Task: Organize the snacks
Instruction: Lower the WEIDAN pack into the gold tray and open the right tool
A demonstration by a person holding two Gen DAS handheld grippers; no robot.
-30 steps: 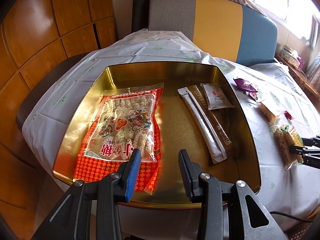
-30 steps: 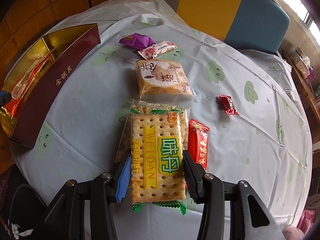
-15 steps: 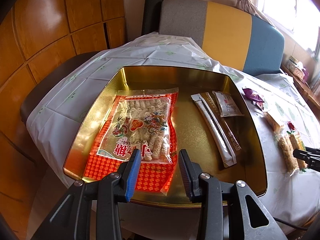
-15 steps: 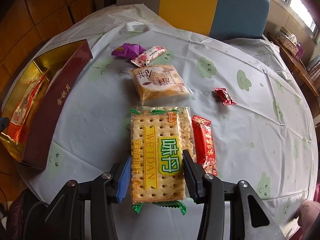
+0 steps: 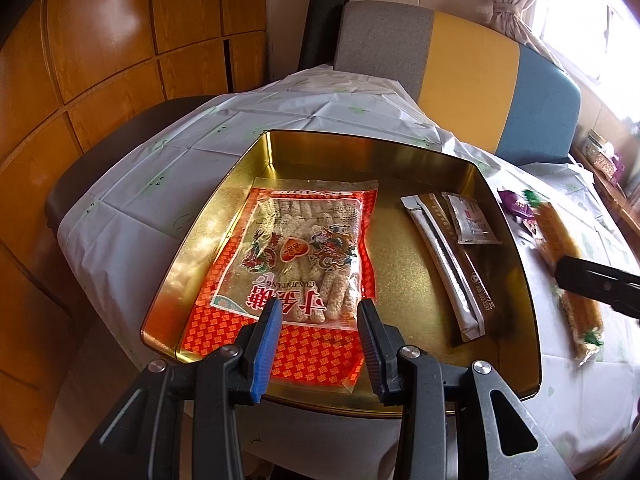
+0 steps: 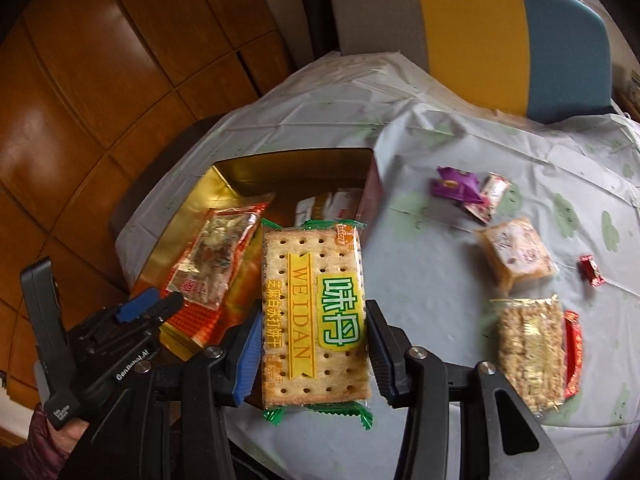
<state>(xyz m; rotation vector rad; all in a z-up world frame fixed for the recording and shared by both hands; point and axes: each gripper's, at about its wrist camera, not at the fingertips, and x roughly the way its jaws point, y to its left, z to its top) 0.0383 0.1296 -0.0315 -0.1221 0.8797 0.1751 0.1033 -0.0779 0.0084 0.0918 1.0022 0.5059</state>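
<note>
My right gripper point(image 6: 314, 324) is shut on a WEIDAN cracker pack point(image 6: 314, 312) and holds it in the air over the near edge of the gold tin point(image 6: 240, 176). The pack also shows at the right of the left wrist view point(image 5: 560, 248), blurred. My left gripper point(image 5: 318, 312) is open and empty above the tin's point(image 5: 400, 280) near rim. In the tin lie a big red candy bag point(image 5: 304, 264), two long stick sachets point(image 5: 452, 272) and a small white sachet point(image 5: 472, 224).
On the white tablecloth point(image 6: 420, 280) lie a purple candy point(image 6: 454, 184), a pink-white candy point(image 6: 490, 198), an orange cake pack point(image 6: 516, 258), a small red candy point(image 6: 591, 274), a crisp bar pack point(image 6: 530, 352) and a red packet point(image 6: 574, 352). A striped chair point(image 6: 480, 32) stands behind the table.
My right gripper has lifted the cracker pack off the table and swung it left toward the tin, uncovering the crisp bar pack. My left gripper stays open and has drifted slightly.
</note>
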